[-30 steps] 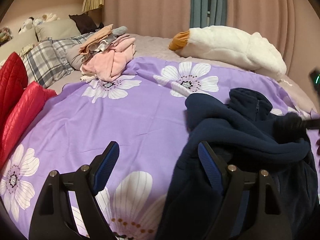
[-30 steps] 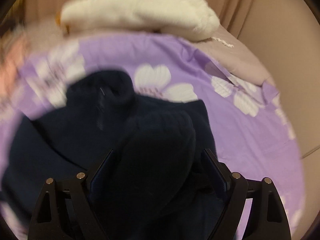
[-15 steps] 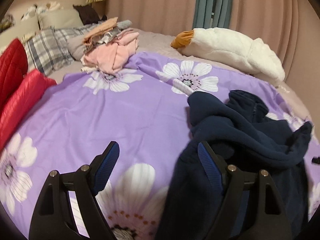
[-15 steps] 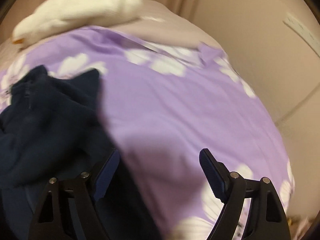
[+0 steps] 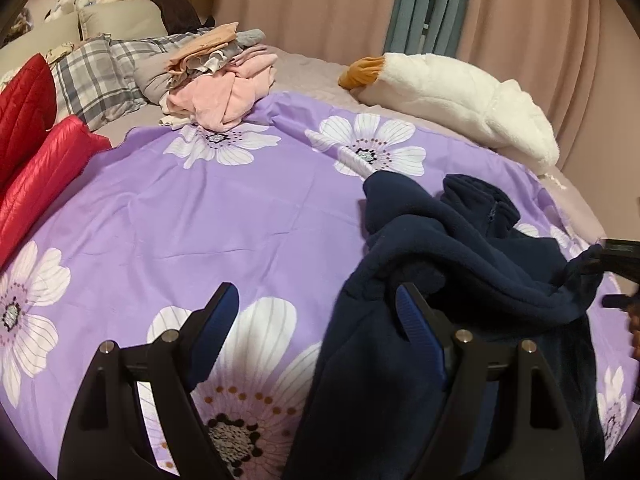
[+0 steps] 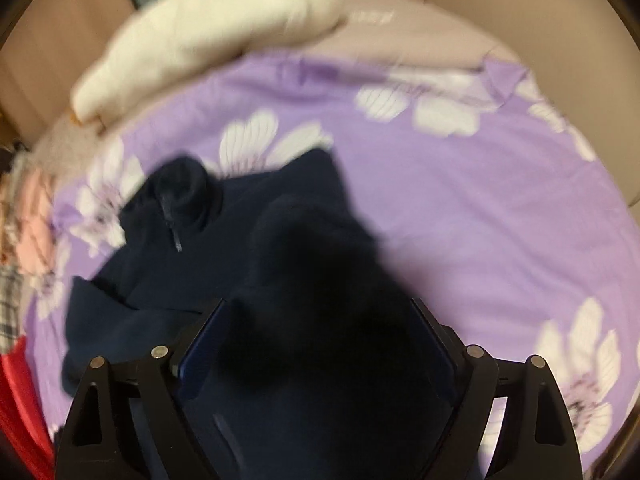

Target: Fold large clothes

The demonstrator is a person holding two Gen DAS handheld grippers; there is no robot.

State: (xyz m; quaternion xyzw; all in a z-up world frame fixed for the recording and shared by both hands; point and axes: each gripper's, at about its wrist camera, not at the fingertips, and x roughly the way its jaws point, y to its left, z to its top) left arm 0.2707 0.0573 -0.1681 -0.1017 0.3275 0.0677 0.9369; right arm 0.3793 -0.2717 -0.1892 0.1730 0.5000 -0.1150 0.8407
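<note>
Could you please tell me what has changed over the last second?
The right gripper, off to the side half a second ago, has swung back over the navy fleece, and a fold fills its wide jaws. The left gripper stays open; the pink clothes pile is unmoved.

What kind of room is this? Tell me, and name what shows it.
Most likely a bedroom. The work surface is a bed spread with a purple floral sheet; a plaid pillow lies at its head, and pink curtains hang behind. A navy fleece jacket lies on the sheet.
</note>
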